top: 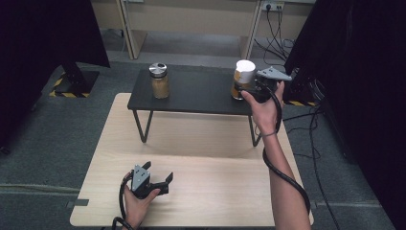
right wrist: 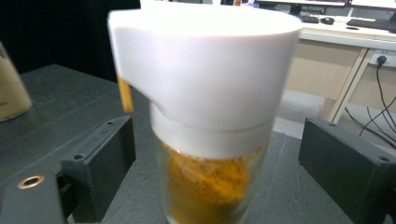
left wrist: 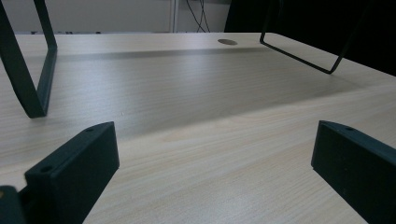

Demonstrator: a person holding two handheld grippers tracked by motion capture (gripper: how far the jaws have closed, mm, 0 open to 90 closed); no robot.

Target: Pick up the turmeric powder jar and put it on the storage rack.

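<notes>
Standing at the dark shelf's [top: 191, 93] right edge, upper right, the white-lidded jar [right wrist: 210, 121] sat between the right gripper's [top: 253, 88] spread jaws, untouched; the metal-lidded jar [top: 159, 80] stood well left; the left gripper's [top: 155, 181] jaws were spread over bare counter [left wrist: 210, 154].

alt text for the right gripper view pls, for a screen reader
A glass jar of orange-yellow powder with a large white lid stands on a dark shelf, close up between the right gripper's two open black jaws, which do not touch it. A second jar sits at the left edge.
</notes>
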